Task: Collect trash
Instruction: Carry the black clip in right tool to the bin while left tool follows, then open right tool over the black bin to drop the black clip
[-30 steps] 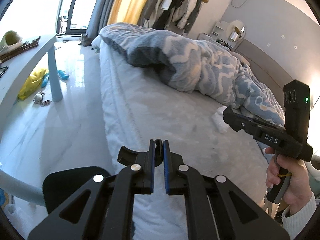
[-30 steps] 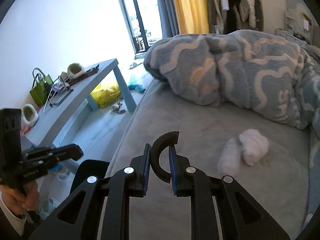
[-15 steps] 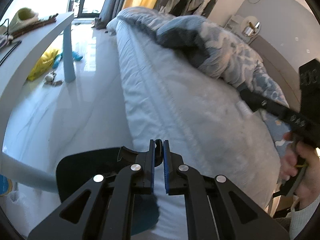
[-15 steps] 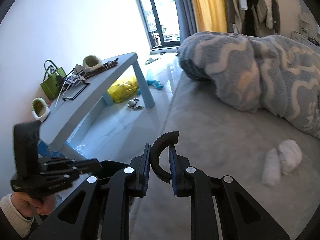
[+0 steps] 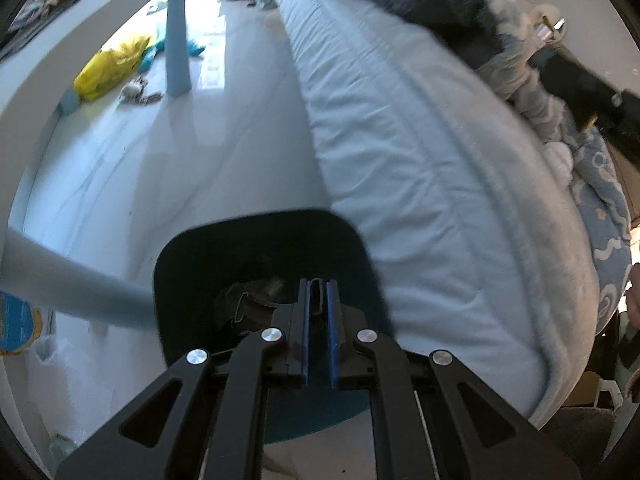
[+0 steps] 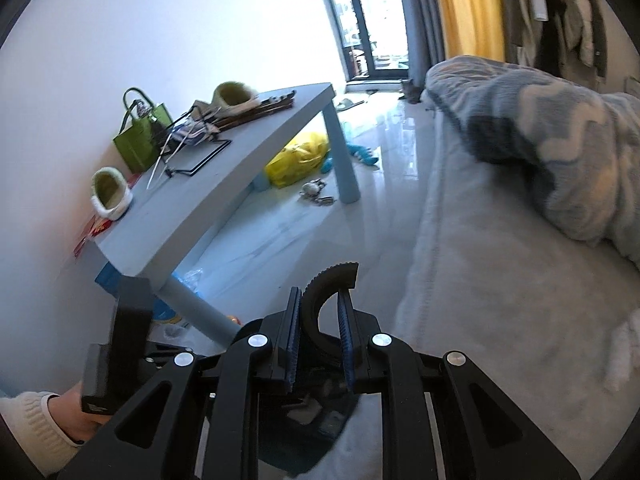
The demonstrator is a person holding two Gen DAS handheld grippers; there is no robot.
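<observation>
Trash, two dark curved pieces of it, sits in the two tongs, one piece each. The left tongs (image 5: 316,304) have their blue pads nearly pressed together on a thin black plastic scrap (image 5: 248,302) that juts out to the left; they hang directly over a dark, rounded-square waste bin (image 5: 200,248) on the floor, with some crumpled dark litter visible inside. The right tongs (image 6: 318,320) pinch a thick black ridged half-ring (image 6: 328,280) between their pads, above the same bin (image 6: 320,428).

Only the left wrist view shows the bin's whole rim and the mattress edge of the light blue bed (image 5: 420,160) just beside it, with white wads of tissue (image 5: 558,156) lying far up the bed near the patterned grey-blue blanket (image 5: 460,4). Only the right wrist view shows the pale blue counter (image 6: 224,184) from above: two green fuzzy slippers (image 6: 110,194), one green handbag (image 6: 138,140), a bundle of sticks and papers. It also shows the person's left hand (image 6: 76,416) in a white cuff.

Both views show one yellow plastic bag (image 6: 298,160) under the counter on a glossy white tiled floor (image 5: 140,152). One yellow curtain (image 6: 464,8) and hanging clothes stand at the far end of the room.
</observation>
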